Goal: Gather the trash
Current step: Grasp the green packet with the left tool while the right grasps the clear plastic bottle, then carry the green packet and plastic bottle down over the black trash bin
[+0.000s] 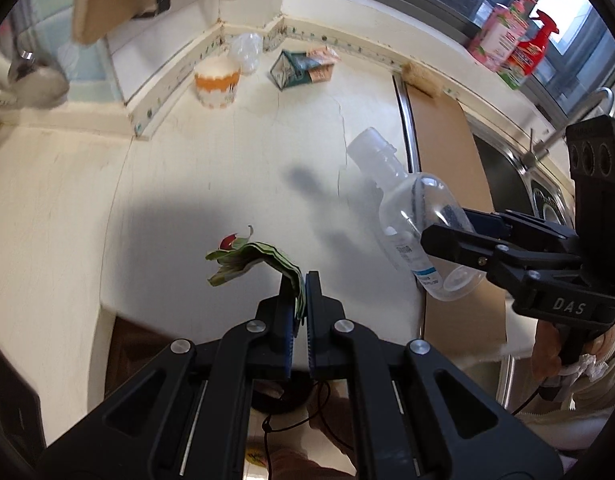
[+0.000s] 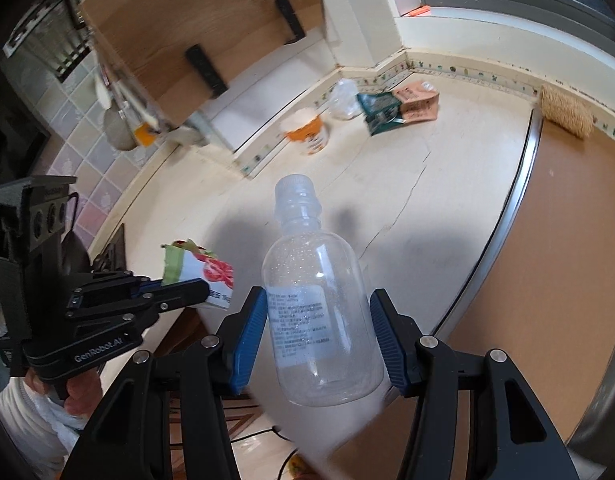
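Left tongs (image 1: pixel 301 300) clamped on flattened wrapper (image 1: pixel 251 260); right tongs (image 2: pixel 319 340) clamped across clear bottle (image 2: pixel 315 312), neck pointing ahead. Remaining trash, orange cup (image 1: pixel 217 86) and green packet (image 1: pixel 295 70), far ahead on counter (image 1: pixel 227 168), nearer left tongs.

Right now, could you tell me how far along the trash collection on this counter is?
Midway, as far as I can see. In hand: the left claw is shut on a flattened wrapper, and the right claw is shut on a clear plastic bottle. Neither has been dropped off. Left on the counter: an orange-and-white cup, a clear plastic bag and two crumpled packets. No bin is visible.
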A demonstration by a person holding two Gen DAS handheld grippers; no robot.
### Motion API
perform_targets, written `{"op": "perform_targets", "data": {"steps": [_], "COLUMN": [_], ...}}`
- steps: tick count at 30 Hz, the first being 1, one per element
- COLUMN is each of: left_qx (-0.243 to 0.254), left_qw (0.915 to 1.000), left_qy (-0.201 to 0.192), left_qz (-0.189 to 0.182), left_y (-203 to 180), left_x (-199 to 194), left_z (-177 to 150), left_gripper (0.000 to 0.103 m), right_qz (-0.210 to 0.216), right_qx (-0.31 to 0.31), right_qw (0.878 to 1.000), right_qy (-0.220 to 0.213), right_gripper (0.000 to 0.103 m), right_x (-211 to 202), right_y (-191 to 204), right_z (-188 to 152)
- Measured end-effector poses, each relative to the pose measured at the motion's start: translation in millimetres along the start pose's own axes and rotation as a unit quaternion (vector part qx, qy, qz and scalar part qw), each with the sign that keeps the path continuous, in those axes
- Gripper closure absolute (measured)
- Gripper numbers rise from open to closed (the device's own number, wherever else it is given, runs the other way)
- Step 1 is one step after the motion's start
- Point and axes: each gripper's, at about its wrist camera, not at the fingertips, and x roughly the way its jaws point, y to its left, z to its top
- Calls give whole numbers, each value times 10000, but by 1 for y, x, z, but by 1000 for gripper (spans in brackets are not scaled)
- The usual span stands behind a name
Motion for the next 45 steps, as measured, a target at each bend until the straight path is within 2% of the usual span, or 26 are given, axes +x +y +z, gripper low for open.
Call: {"op": "perform_targets", "data": {"steps": [7, 14, 19, 25, 28, 31, 38, 41, 43, 45], "left_qx": [-47, -106, 18, 44, 102, -15, -309, -300, -281, -246], "left_qw": [9994, 9979, 9966, 9924, 9894, 9848, 9711, 9668, 9647, 9643], "left_qy": [345, 635, 821, 1230, 1443, 1738, 2360, 2532, 2613, 2631], "left_qz": [-76, -91, -23, 51, 158, 62, -149, -142, -171, -167], "left_y": [18, 35, 40, 49, 54, 61, 77, 74, 72, 78], "left_x": [0, 11, 29, 71, 103, 137, 233, 264, 282, 294], "left_z": [-58, -114, -150, -203, -234, -260, -317, -329, -336, -328], "left_gripper": [100, 100, 100, 100, 100, 100, 100, 100, 100, 100], "right_qz": [124, -113, -295, -426, -582, -671, -857, -993, -1084, -1173], "right_qx": [6, -363, -622, -887, -927, -793, 204, 399, 401, 357], "right_qw": [9999, 9991, 9969, 9916, 9884, 9856, 9769, 9722, 9701, 9686], "right_qy": [106, 182, 393, 841, 1054, 1338, 1945, 2083, 2135, 2164], "right_gripper": [50, 50, 50, 50, 50, 50, 50, 50, 50, 49], "right_x": [-9, -8, 8, 48, 75, 110, 198, 228, 247, 263], "right_y": [40, 76, 92, 102, 100, 88, 30, 9, 0, -6], "right_z": [-58, -125, -175, -242, -275, -309, -386, -407, -409, -416]}}
